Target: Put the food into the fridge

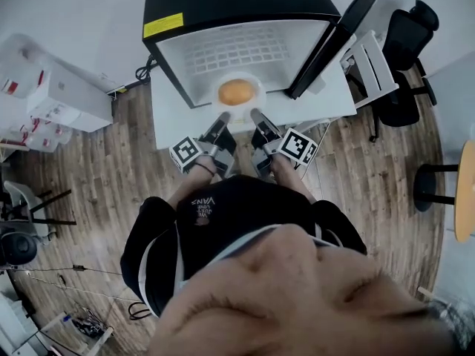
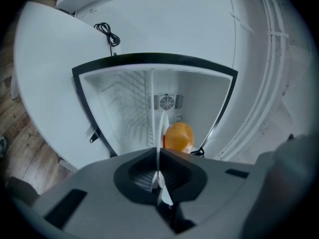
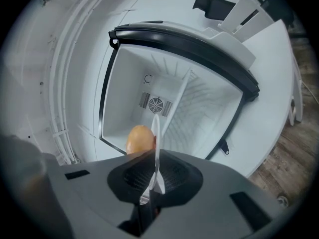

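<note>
An orange round bun [image 1: 237, 91] lies on a white plate [image 1: 254, 99] held at the mouth of the open mini fridge [image 1: 245, 47]. My left gripper [image 1: 222, 116] is shut on the plate's near left rim, my right gripper [image 1: 257, 114] on its near right rim. In the left gripper view the plate [image 2: 162, 133] shows edge-on between the jaws of the left gripper [image 2: 158, 176], with the bun [image 2: 178, 137] just right of it. In the right gripper view the plate [image 3: 157, 133] runs up from the right gripper [image 3: 155, 179], and the bun [image 3: 140, 139] sits to its left. The fridge's white inside [image 3: 199, 108] holds a wire shelf.
The fridge stands on a white table [image 1: 167, 113], its door [image 1: 334, 39] swung open to the right. A black office chair [image 1: 404, 58] and a white rack [image 1: 371, 61] stand at the right. White boxes [image 1: 52, 95] lie at the left. Wooden floor [image 1: 111, 176] is below.
</note>
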### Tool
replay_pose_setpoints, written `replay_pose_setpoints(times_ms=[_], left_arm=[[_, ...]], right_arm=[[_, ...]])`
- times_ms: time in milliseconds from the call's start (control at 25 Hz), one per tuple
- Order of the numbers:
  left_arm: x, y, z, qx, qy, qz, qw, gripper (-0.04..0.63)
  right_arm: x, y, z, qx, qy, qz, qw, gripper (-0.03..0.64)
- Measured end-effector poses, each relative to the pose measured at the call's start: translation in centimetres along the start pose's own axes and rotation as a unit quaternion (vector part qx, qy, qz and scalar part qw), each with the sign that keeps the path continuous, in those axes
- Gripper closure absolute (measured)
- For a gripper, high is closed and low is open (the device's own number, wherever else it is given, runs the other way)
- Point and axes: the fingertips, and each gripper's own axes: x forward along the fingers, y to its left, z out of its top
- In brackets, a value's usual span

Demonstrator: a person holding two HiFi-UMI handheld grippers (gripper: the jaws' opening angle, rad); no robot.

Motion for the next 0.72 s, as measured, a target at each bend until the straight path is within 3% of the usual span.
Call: replay_pose_setpoints(times_ms=[320,720], left_arm=[[1.0,0.3,0.2,-0.014,0.007,-0.005,0.9999,0.571],[3.5,0.1,1.3,-0.014,-0.006,-0.005,0.9999,0.572]], right_arm=[[0.1,-0.5,0.7,-0.002,-0.010,-0.021,1.000,0.594],[2.0,-0.7,3.1,-0.006,-0.003,-0.004,1.000,0.594]])
